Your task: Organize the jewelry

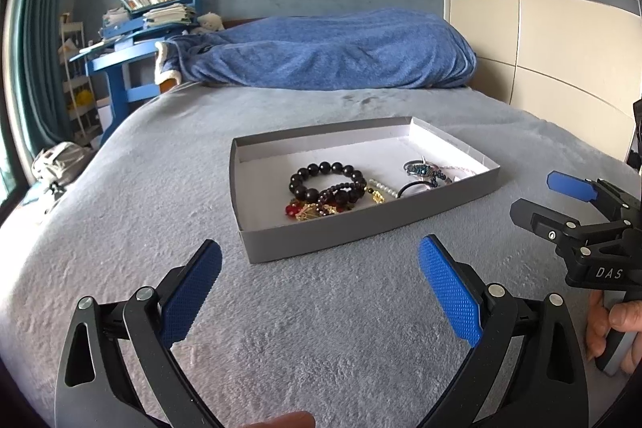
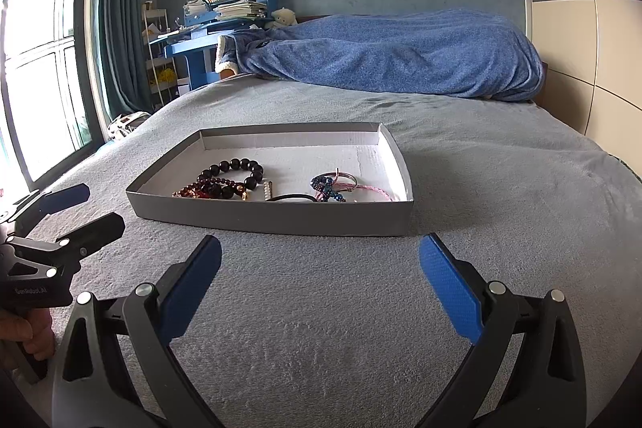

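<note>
**Jewelry gathered in tray, grippers clear**

On the grey plush bedspread (image 2: 481, 187), the shallow grey cardboard tray (image 2: 281, 217) holds a black bead bracelet (image 1: 327, 177), pearls and pink cords. Left gripper (image 1: 319, 291) and right gripper (image 2: 319, 289) hover nearby, jaws apart, empty; this fits sorting finished or pending.

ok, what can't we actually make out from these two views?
- Right wrist view: near wall of the grey tray hides the lower parts of the red-and-gold piece and black hair tie.
- Left wrist view: right claw is cut off by the frame edge.
- Both views: the tangled pile by the black bead bracelet is too small to count pieces.
- Pink cord bracelet: clasp not discernible.
</note>
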A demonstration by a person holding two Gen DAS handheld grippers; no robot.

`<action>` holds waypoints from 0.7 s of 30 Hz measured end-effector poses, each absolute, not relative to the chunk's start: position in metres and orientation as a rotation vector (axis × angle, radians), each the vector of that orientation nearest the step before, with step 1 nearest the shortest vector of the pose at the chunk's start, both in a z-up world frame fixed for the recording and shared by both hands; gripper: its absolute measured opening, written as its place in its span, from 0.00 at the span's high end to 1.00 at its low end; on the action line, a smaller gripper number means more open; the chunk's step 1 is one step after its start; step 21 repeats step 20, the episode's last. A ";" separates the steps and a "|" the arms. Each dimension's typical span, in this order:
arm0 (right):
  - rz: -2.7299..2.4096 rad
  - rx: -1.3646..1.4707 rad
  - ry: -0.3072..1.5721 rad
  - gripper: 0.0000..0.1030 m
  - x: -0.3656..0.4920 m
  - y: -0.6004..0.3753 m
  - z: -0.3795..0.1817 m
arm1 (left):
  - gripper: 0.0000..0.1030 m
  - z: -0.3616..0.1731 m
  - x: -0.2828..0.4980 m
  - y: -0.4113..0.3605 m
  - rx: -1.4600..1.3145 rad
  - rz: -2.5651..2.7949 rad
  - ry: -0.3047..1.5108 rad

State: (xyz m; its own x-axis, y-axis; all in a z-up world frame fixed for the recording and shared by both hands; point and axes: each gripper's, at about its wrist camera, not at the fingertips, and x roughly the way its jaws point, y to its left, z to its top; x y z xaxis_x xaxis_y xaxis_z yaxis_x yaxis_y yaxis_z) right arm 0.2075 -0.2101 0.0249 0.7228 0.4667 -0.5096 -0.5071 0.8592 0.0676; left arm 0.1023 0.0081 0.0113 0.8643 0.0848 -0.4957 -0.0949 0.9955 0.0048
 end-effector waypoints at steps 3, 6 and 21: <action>0.538 -0.078 0.541 0.05 0.207 -0.210 0.025 | 0.05 0.011 0.102 0.007 -0.014 0.093 0.519; 0.538 -0.076 0.539 0.05 0.207 -0.210 0.025 | 0.05 0.011 0.102 0.005 -0.007 0.093 0.517; 0.538 -0.076 0.541 0.05 0.207 -0.210 0.025 | 0.05 0.012 0.101 0.005 -0.011 0.094 0.517</action>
